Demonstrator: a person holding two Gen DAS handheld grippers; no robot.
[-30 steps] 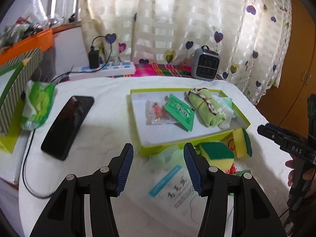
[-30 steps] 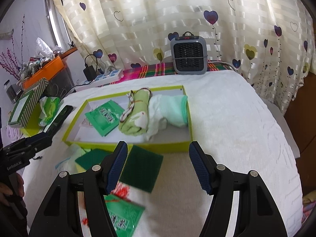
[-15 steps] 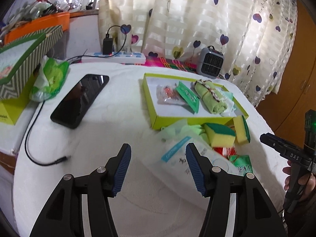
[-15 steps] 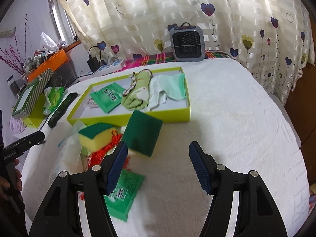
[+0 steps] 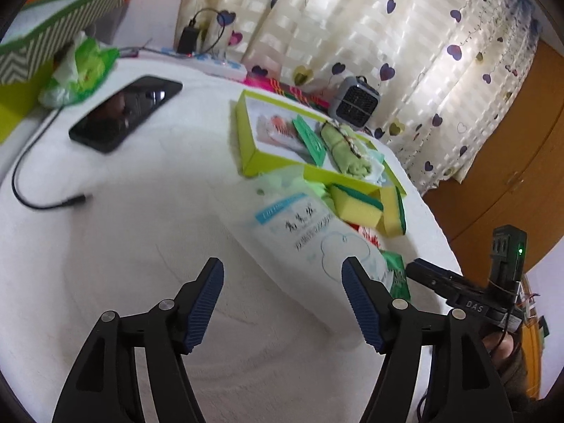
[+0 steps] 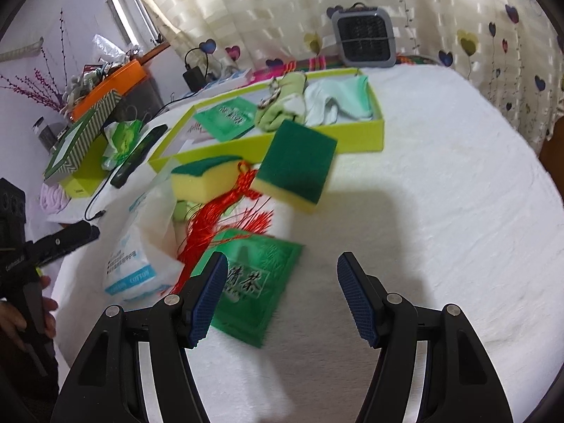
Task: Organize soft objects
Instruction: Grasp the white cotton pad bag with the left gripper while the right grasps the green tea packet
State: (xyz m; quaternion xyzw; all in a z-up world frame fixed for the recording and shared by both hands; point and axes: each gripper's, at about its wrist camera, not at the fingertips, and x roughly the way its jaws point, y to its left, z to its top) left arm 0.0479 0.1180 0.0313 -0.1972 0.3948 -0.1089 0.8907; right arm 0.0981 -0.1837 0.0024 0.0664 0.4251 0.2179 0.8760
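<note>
Approach step, nothing held by either tool. Landmark: the green box (image 6: 366, 132) on the white worktop (image 6: 440, 211), already holding a green packet, a tied roll of green cloth (image 6: 278, 107) and a pale folded cloth. Still outside, all on the near side of the box: two yellow-and-green sponges, one lying flat (image 6: 204, 179) just in front of the box wall, the other (image 6: 296, 165) tilted up against that wall; a red tassel (image 6: 218, 218) trailing from between them; a white cotton pack (image 5: 317, 243) nearer the camera from the box's left corner; and a green tea packet (image 6: 253, 282) nearest of all. Left tool (image 5: 282, 303): jaws have just been opening and now stand very wide, nothing between the pads, the near end of the cotton pack just ahead of the right finger. Right tool (image 6: 278, 299): jaws wide apart and empty, with the tea packet's edge under the left finger; contact cannot be told from the blur. Judged: sorting is partway, five loose things left. Next move likely calls for lowering one tool over its nearest item, so a flat packet or slack pack is pinched by an edge, then a lift clear of the tassel threads and over the box wall.
</note>
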